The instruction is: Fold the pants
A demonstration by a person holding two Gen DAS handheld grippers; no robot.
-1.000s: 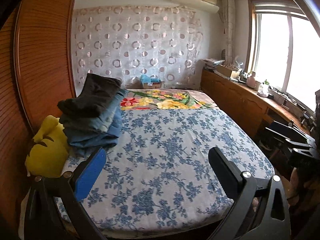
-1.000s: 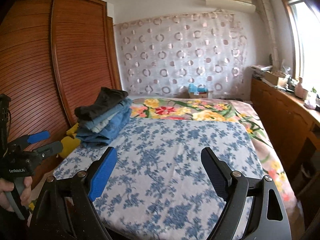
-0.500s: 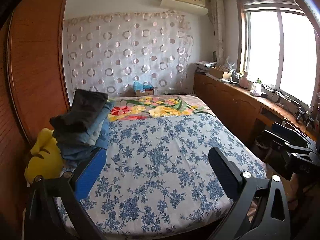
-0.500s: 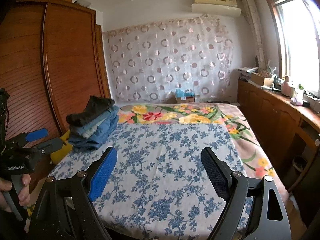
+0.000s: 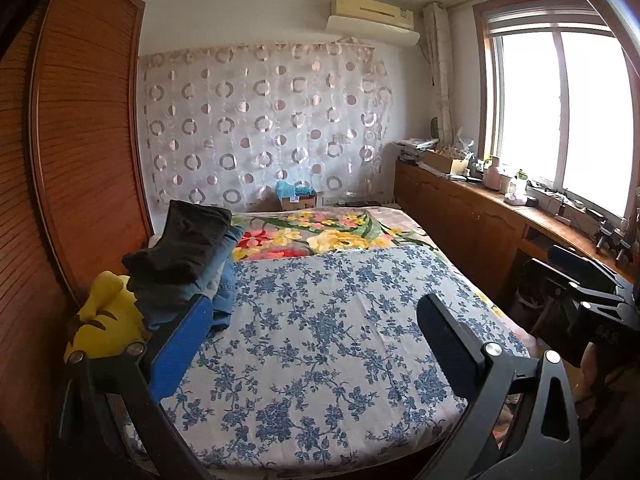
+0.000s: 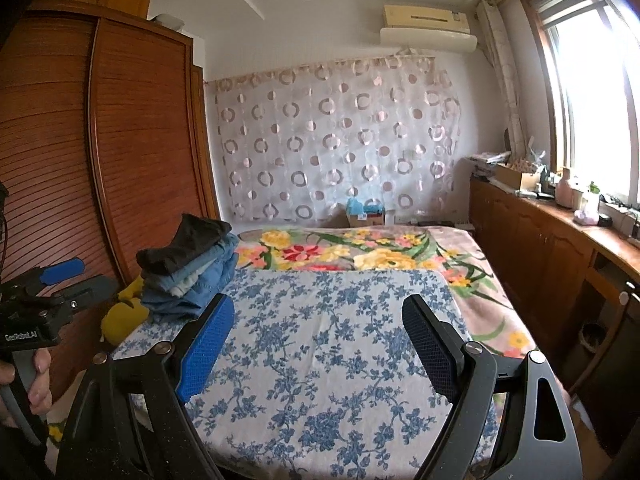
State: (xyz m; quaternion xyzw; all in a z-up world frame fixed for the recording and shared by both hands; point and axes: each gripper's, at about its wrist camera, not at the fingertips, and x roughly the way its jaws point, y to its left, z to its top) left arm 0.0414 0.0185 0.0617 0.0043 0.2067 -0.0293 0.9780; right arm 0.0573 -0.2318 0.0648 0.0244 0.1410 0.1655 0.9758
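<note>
I hold my left gripper [image 5: 316, 340] and right gripper [image 6: 318, 344] wide apart and empty above the bed's [image 5: 320, 340] near edge. The stack of folded pants [image 5: 188, 256] sits at the bed's left edge, beside a yellow plush toy [image 5: 104, 320].

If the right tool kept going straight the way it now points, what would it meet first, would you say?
Probably the blue-flowered sheet on the bed; the open right tool points over it. The stack of pants lies off to its left, though depth is hard to judge.
</note>
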